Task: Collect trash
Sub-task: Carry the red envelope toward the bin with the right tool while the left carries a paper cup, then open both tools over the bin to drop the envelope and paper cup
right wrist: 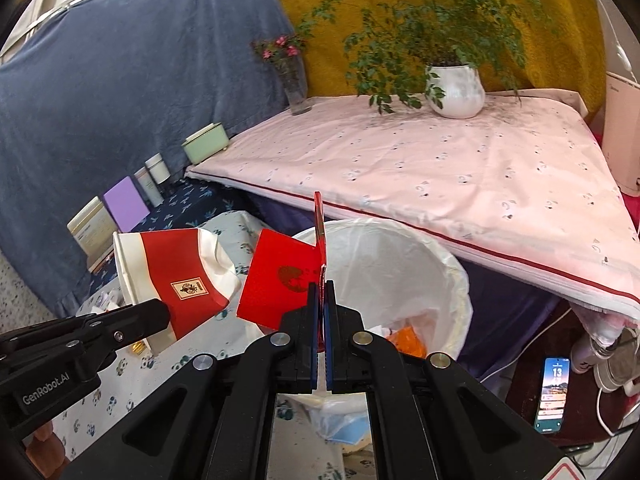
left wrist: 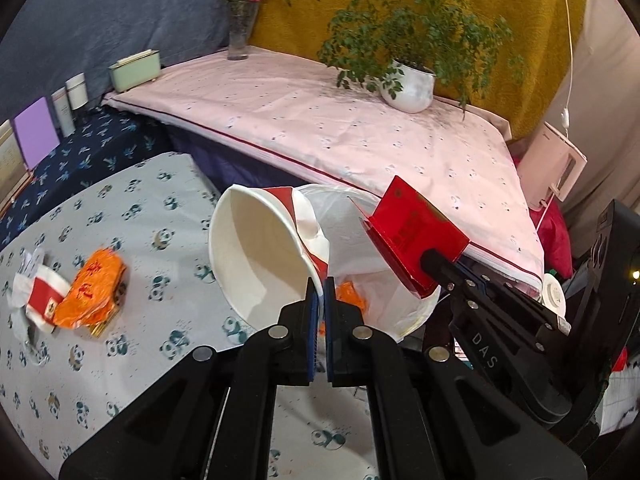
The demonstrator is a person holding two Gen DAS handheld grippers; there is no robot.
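I see the left gripper [left wrist: 319,285] clamped on the rim of a crumpled red-and-white paper cup [left wrist: 264,252], held tilted, mouth sideways, beside the bin. My right gripper [right wrist: 321,289] is pinched on a thin edge of a flat red card box [right wrist: 282,278], glossy, folded open, held over the rim of the white bag-lined bin [right wrist: 440,264]. Both grippers point downward toward the bin. An orange foil wrapper [left wrist: 90,290] and crushed paper [left wrist: 38,296] lie on the panda-print cloth [left wrist: 160,208]
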